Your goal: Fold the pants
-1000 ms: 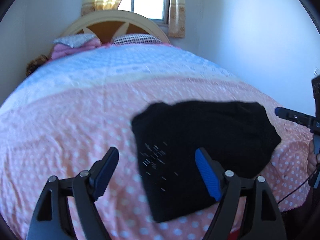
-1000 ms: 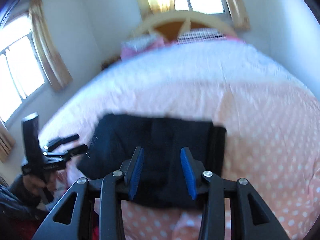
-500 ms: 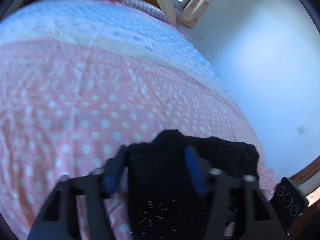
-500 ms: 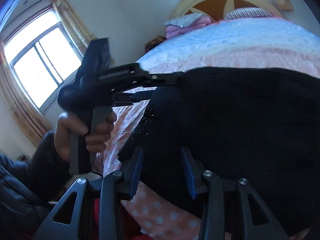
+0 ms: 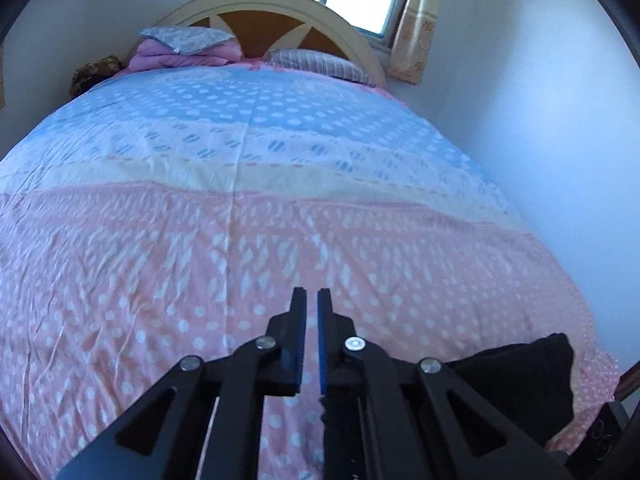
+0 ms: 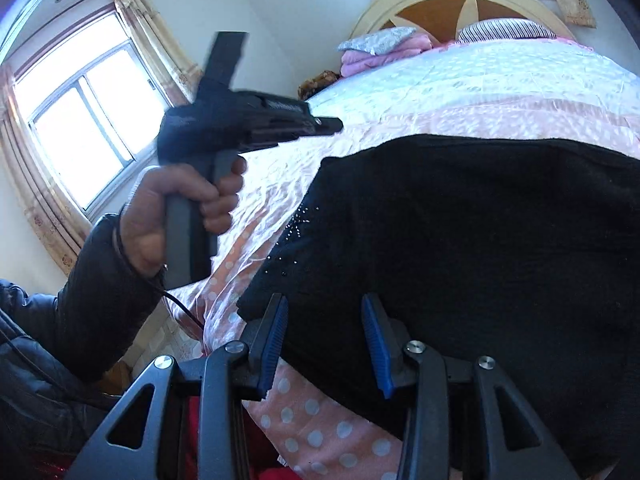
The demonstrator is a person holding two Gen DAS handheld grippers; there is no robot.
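The black pants [image 6: 480, 248] lie folded at the near corner of the pink dotted bedspread [image 6: 320, 432], a patch of small studs on their left part. My right gripper [image 6: 324, 300] is open at their near edge, and the blue pads straddle the fabric without pressing it. A hand holds my left gripper [image 6: 336, 124] in the air above the bed, left of the pants. In the left wrist view the left gripper [image 5: 312, 296] has its jaws closing to a thin slit, empty, over bare bedspread [image 5: 200, 280]. The pants [image 5: 520, 368] lie off to its lower right.
Folded pink bedding [image 5: 180, 56] and a striped pillow [image 5: 316, 64] lie at the wooden headboard [image 5: 280, 20]. A white wall [image 5: 540, 140] runs along the bed's right side. A dark sleeve [image 6: 100, 300], a cable and a curtained window [image 6: 80, 128] are left of the bed.
The left gripper went from wide open around the pants to shut and came off them to the left. The right gripper dropped to the pants' near edge and has held still since.
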